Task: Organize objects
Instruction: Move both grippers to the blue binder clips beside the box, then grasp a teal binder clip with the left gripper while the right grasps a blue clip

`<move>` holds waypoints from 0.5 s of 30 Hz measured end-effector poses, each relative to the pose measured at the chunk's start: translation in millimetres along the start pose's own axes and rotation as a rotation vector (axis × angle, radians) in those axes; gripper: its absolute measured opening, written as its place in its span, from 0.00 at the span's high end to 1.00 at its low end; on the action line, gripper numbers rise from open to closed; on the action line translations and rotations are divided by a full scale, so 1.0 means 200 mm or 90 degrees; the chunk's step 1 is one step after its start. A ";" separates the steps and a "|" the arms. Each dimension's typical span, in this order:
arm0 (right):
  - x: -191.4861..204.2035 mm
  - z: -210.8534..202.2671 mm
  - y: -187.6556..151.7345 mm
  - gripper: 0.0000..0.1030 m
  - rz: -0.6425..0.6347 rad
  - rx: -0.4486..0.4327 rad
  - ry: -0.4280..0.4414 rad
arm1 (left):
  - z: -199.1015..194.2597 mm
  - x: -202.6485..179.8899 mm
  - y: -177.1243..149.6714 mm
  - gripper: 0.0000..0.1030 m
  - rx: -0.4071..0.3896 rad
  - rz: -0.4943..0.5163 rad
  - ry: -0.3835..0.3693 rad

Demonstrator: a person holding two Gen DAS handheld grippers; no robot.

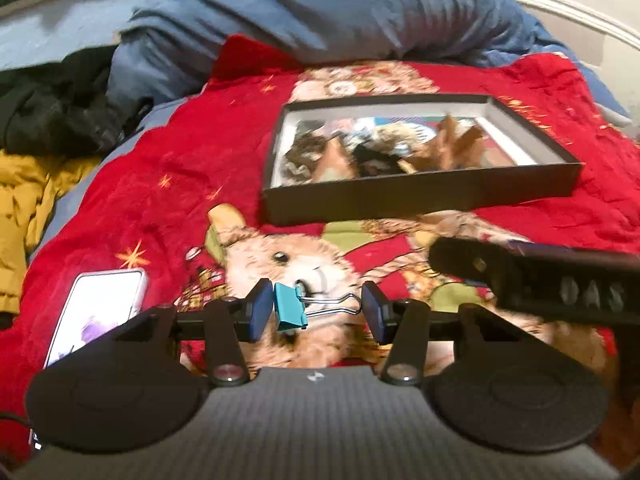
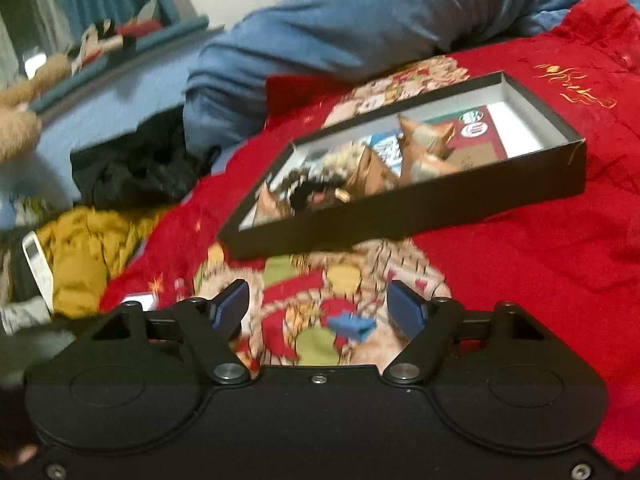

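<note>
Plainly, the left gripper (image 1: 316, 309) has a teal binder clip (image 1: 291, 306) between its fingers: the clip's body touches the left pad, and its wire handles reach to the right pad, so the jaws look closed on it end to end. Behind it lies the red blanket (image 1: 160, 168) printed with a bear, partly covered by the tool body at 6 o'clock.

At 12 o'clock sits a shallow black box (image 1: 420, 194), open-topped. Its contents are blurred; brown paper shapes, something dark and some printed cards can be made out, no more. At 3 o'clock the other tool crosses the edge of the view, cut off. A phone (image 1: 100, 304) lies at 8 o'clock, half hidden by the gripper's mount.

From the right wrist, the right gripper (image 2: 318, 310) stands with its jaws apart and pressing nothing. A blue clip (image 2: 352, 326) lies on the blanket between the fingers, nearer the right one, smeared by motion; whether it touches a pad cannot be told. The box (image 2: 400, 216) is at 12 to 1 o'clock. A blue duvet (image 2: 340, 28) is heaped beyond it, and yellow cloth (image 2: 84, 256) bunches at 9 o'clock.
</note>
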State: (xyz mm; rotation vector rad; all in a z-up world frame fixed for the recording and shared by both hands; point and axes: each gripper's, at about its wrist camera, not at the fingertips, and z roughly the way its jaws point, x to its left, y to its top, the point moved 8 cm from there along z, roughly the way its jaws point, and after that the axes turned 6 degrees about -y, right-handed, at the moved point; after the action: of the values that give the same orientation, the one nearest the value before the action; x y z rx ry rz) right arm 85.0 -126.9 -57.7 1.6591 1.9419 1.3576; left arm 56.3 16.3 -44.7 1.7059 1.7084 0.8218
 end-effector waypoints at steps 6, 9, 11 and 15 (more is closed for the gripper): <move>-0.02 0.03 -0.05 0.43 -0.005 0.023 -0.031 | 0.03 -0.04 -0.01 0.49 0.013 0.024 0.006; -0.04 0.04 -0.05 0.57 0.001 0.029 -0.041 | 0.03 -0.06 -0.02 0.49 0.012 0.033 0.006; -0.05 0.05 -0.05 0.69 -0.001 0.030 -0.050 | 0.03 -0.06 -0.02 0.49 0.012 0.032 0.009; -0.07 0.06 -0.04 0.72 0.001 0.032 -0.057 | 0.03 -0.04 -0.02 0.49 0.017 0.022 0.012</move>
State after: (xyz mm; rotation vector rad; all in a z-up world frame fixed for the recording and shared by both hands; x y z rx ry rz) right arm 92.9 -132.1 -75.4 1.7139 1.9385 1.2226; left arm 59.1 7.8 -52.2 1.7549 1.7148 0.8360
